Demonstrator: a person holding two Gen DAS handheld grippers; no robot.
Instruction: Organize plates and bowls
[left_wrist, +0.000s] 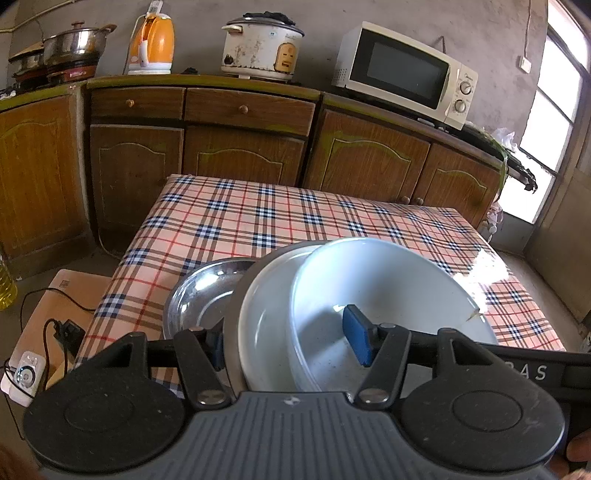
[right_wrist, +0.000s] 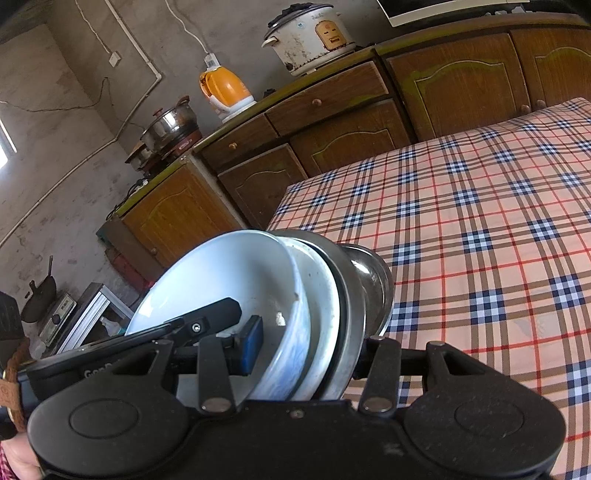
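Note:
A nested stack of dishes stands tilted on edge over the near part of the plaid-cloth table (left_wrist: 258, 214) (right_wrist: 480, 203). It holds a white bowl (left_wrist: 388, 288) (right_wrist: 221, 273), a white plate (left_wrist: 266, 306) (right_wrist: 321, 295) and a steel bowl (left_wrist: 199, 295) (right_wrist: 373, 280). My left gripper (left_wrist: 288, 343) is shut on the stack, its blue pad (left_wrist: 358, 339) inside the white bowl and its other finger behind the steel bowl. My right gripper (right_wrist: 310, 347) clamps the same stack from the other side, one blue pad (right_wrist: 253, 345) in the white bowl. Its far finger is hidden behind the steel.
Wooden cabinets (left_wrist: 240, 155) run behind the table with an orange kettle (left_wrist: 153, 44), a rice cooker (left_wrist: 262, 48), a microwave (left_wrist: 402, 74) and a steel pot (left_wrist: 75, 46) on top. A cardboard box (left_wrist: 55, 314) with cables lies on the floor at left.

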